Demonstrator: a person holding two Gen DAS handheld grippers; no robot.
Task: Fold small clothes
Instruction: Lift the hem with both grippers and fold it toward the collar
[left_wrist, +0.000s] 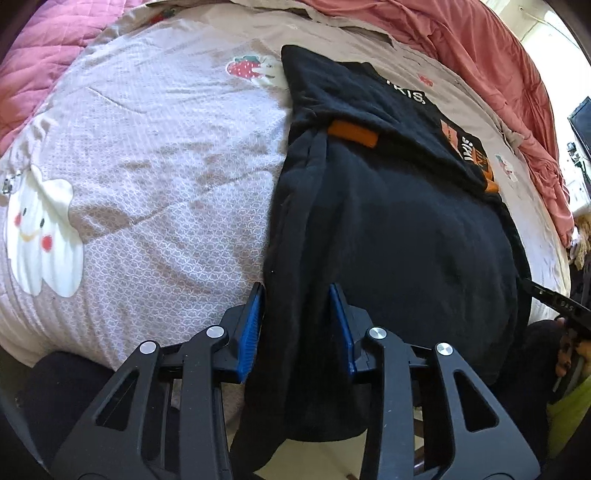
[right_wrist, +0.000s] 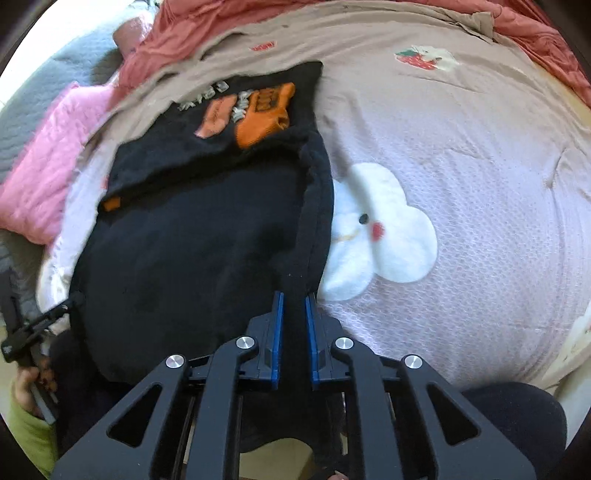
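Both pointing steeply down at the black top (left_wrist: 388, 221): left gripper (left_wrist: 296, 325) pinching its left edge, right gripper (right_wrist: 294, 332) squeezing its right edge.

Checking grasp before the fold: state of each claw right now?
Left claw: closed on the near left edge of the black garment.
Right claw: closed tight on the garment's near right edge.

A black garment (left_wrist: 388, 229) with orange and white print lies partly folded on the bed, its near hem edges pinched inside each gripper.
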